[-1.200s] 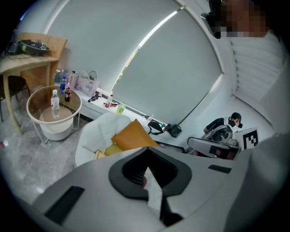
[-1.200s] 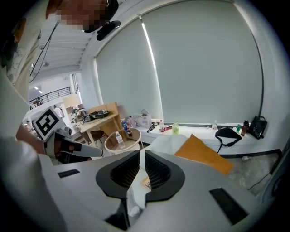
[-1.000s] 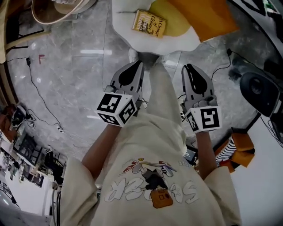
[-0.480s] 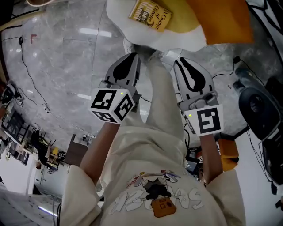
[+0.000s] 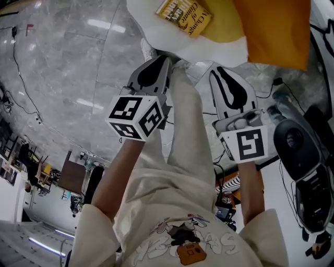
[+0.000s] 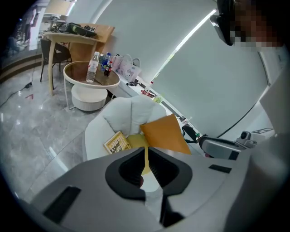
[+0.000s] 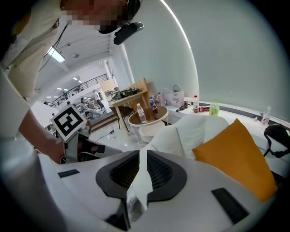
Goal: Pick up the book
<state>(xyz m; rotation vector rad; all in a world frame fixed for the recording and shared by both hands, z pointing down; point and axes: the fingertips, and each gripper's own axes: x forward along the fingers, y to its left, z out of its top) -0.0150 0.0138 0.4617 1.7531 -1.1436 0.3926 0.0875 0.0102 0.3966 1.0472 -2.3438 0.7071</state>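
Two empty grippers, jaws pressed together: your left gripper (image 5: 166, 61) and right gripper (image 5: 218, 72). The book (image 5: 185, 15) lies apart on the white chair (image 5: 168, 37).

Yellow paperback book (image 5: 185, 15) lying flat, cover up, untouched on white armchair seat (image 5: 156, 31) beside yellow cushion (image 5: 222, 23).

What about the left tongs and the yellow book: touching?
Apart. The head view shows the book lying on the white chair beyond the left tongs, with bare seat between them.
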